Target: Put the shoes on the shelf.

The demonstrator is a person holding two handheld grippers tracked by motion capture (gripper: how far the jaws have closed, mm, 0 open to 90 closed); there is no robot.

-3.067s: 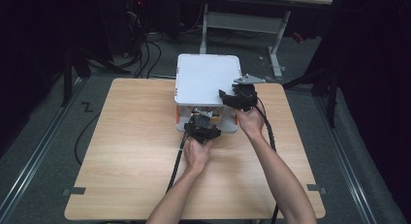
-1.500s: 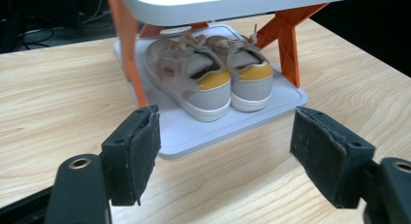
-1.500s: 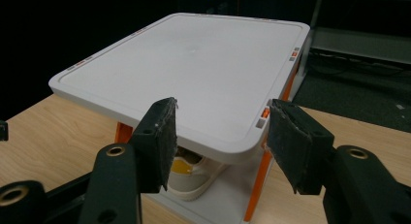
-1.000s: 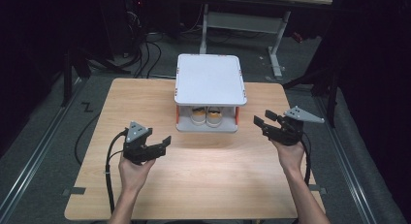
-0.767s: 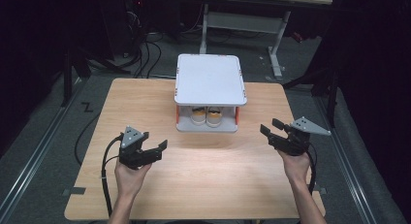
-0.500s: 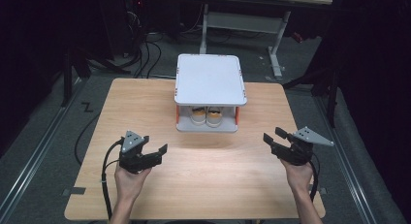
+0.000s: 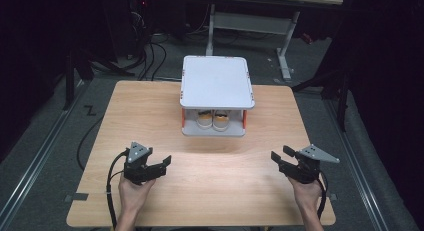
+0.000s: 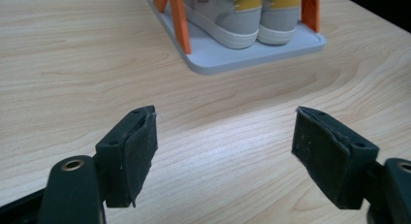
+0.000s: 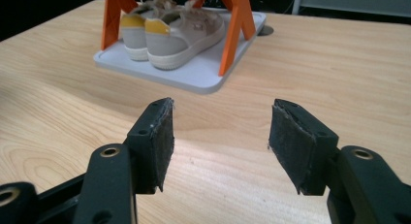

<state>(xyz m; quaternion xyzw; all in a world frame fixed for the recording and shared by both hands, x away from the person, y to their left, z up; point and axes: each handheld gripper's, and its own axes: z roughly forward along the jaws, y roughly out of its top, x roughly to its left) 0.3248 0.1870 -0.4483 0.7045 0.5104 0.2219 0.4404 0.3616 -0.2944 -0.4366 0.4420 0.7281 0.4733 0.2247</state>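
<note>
A small white two-tier rack [image 7: 216, 81] with orange posts stands at the table's far middle. On its lower shelf sits a pair of grey sneakers with yellow heels [image 7: 213, 119] [image 8: 247, 15] [image 9: 169, 30], heels toward me. My left gripper [image 7: 159, 166] [image 8: 225, 156] hovers open over the near left of the table, nothing between its jaws. My right gripper [image 7: 280, 158] [image 9: 220, 146] is held open over the near right, also empty. Both point toward the rack from well short of it.
The wooden table [image 7: 210, 191] has bare room between and ahead of the grippers. Cables trail from each gripper off the near edge. Beyond the table stand a desk frame [image 7: 250, 21] and floor cables [image 7: 145, 51] in the dark.
Both grippers pulled back from the rack's lower shelf toward me and apart, the left to the near left, the right to the near right. The sneakers stay on the shelf.
</note>
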